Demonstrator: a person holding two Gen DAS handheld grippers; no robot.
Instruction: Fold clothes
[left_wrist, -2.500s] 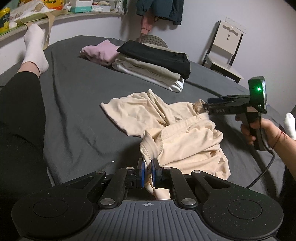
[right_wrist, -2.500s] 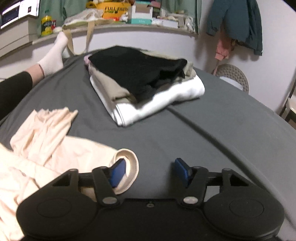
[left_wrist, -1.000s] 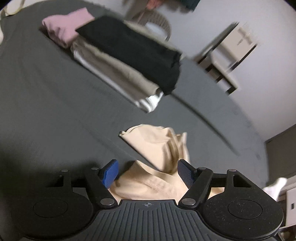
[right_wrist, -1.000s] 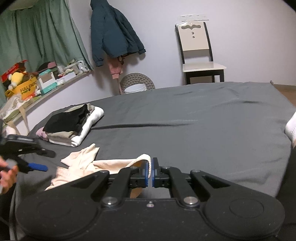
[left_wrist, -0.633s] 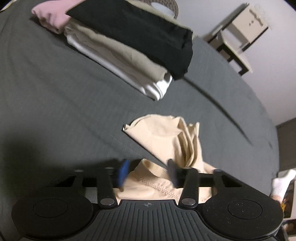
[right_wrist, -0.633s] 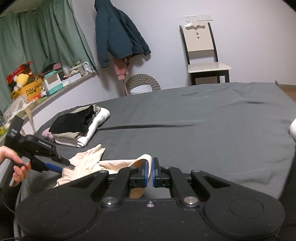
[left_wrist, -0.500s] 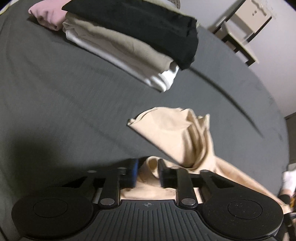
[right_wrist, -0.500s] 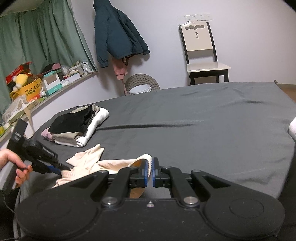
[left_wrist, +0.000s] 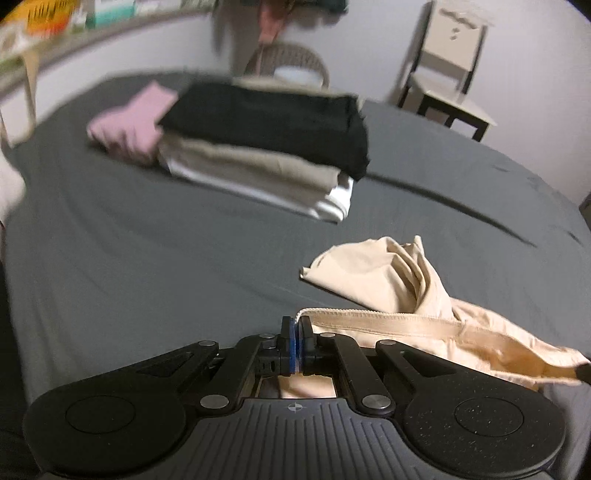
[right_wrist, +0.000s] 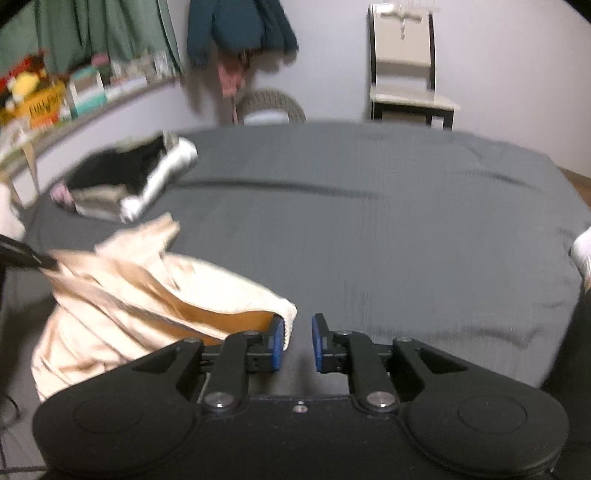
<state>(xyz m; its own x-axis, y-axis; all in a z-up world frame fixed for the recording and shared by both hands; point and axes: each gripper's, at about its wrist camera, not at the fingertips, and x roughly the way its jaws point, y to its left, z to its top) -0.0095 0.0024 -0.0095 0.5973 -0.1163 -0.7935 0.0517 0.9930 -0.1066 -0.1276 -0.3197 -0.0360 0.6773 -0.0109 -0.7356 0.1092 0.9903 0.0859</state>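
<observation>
1. The cream garment (left_wrist: 388, 273) lies rumpled on the near part of the dark grey bed (left_wrist: 147, 251). One folded flap rests flat on the sheet, while the elastic waistband (left_wrist: 376, 320) is drawn out in a taut line above the bedding.
2. The left gripper (left_wrist: 295, 332) has its jaws pressed together on the end of that waistband, and the blue pads (left_wrist: 292, 345) pinch the fabric edge. In the right wrist view the tip of this gripper shows at the far left edge, meeting the cloth (right_wrist: 122, 295).
3. The right gripper (right_wrist: 297, 341) has its jaws spread, with a clear gap between the blue pads (right_wrist: 277, 343). The other end of the waistband touches the outer side of its left pad, but nothing sits between the two jaws.
4. Beyond the garment, well apart from it, stands a stack of folded clothes (left_wrist: 266, 147): black on top, beige under it, white at the bottom. A pink folded piece (left_wrist: 129, 122) lies just beside the stack.
5. Past the bed's far edge a cream chair (right_wrist: 406, 66) stands against the wall, and a round woven basket (right_wrist: 271, 107) sits near it.
6. A dark teal jacket (right_wrist: 240, 26) hangs on the wall, and a cluttered shelf (right_wrist: 74, 99) runs along the left. Both views are blurred.
</observation>
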